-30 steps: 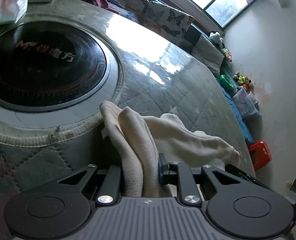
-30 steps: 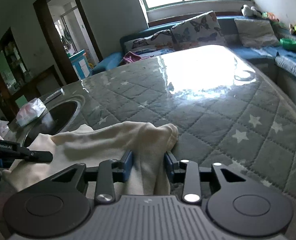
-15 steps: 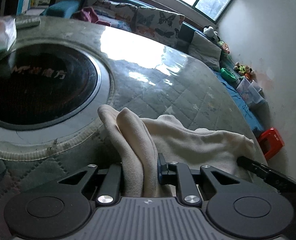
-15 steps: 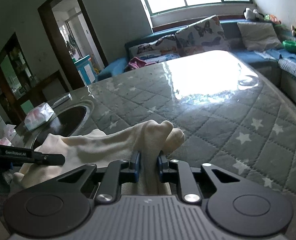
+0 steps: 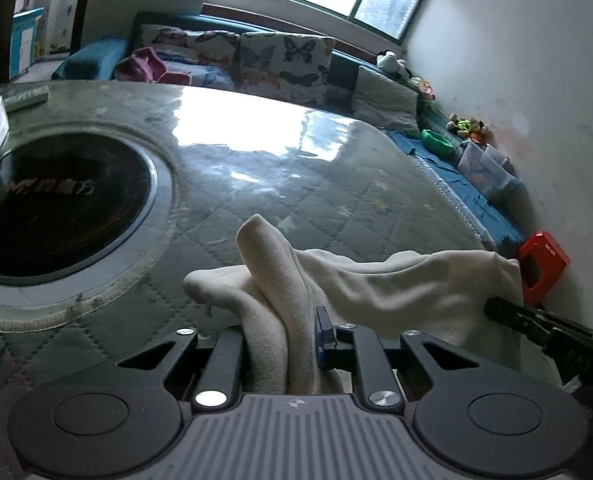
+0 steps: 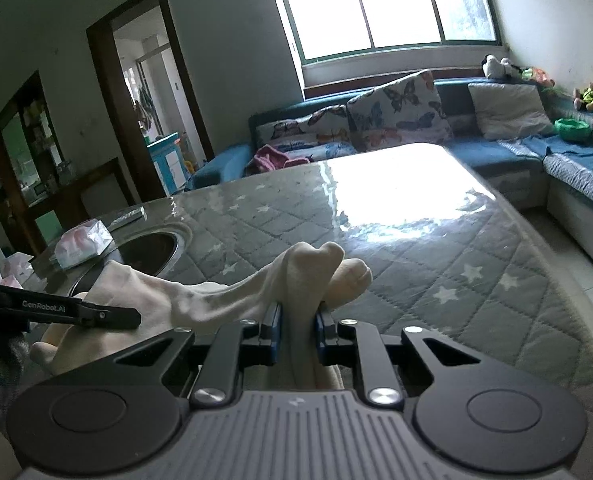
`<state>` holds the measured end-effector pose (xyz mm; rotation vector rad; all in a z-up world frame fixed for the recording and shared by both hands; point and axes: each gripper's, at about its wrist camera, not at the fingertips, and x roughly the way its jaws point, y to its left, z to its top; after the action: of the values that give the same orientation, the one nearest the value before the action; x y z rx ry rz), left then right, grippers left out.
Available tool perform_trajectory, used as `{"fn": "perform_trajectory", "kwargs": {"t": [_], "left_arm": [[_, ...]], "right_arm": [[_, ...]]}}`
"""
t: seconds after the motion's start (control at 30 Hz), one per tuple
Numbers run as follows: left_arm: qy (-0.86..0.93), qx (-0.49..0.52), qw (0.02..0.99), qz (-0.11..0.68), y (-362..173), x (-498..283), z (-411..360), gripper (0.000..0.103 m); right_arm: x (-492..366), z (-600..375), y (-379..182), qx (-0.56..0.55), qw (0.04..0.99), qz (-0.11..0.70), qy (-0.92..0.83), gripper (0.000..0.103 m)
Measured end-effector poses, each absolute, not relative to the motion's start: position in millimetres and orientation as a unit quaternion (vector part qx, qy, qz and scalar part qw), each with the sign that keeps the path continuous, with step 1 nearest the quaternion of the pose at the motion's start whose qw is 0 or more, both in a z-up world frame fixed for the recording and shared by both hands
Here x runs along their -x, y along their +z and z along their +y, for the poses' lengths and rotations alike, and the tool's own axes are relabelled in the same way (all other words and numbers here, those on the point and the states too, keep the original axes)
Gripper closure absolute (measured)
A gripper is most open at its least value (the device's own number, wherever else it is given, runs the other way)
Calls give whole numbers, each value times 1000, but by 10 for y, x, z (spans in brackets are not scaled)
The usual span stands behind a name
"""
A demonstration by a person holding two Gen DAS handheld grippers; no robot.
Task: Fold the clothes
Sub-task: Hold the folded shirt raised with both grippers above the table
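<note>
A cream fleece garment [image 5: 376,280] hangs stretched between my two grippers above the quilted grey table cover [image 5: 296,184]. My left gripper [image 5: 280,328] is shut on one bunched edge of it. My right gripper [image 6: 296,320] is shut on the other edge, with folds of the garment [image 6: 308,264] sticking up past the fingers. The right gripper's tip shows at the right of the left wrist view [image 5: 508,312]. The left gripper's finger shows at the left of the right wrist view [image 6: 96,314].
A round black induction cooktop [image 5: 48,204] is set in the table at the left, with a tissue pack [image 6: 82,242] and a remote [image 6: 128,216] beside it. A blue sofa with butterfly cushions [image 6: 396,116] runs behind and to the right. A red stool [image 5: 540,264] stands on the floor.
Both grippers have lifted the garment off the table, and it is now pulled taut between them. The right gripper's jaws closed tighter on the cloth.
</note>
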<state>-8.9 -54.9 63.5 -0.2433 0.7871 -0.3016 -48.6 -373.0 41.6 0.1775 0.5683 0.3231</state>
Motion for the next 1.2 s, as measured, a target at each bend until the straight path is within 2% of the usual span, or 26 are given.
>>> {"fn": "perform_trajectory", "kwargs": {"t": [0.37,1.2], "left_arm": [[-167,104,904,379,662,-6,-770,87],[-201,83,897,385,768,-705,-1432,87]], "right_arm": [[554,-3861,504,-76,950,269,138,88],[114,-4244,674,-58,959,266,82,88]]}}
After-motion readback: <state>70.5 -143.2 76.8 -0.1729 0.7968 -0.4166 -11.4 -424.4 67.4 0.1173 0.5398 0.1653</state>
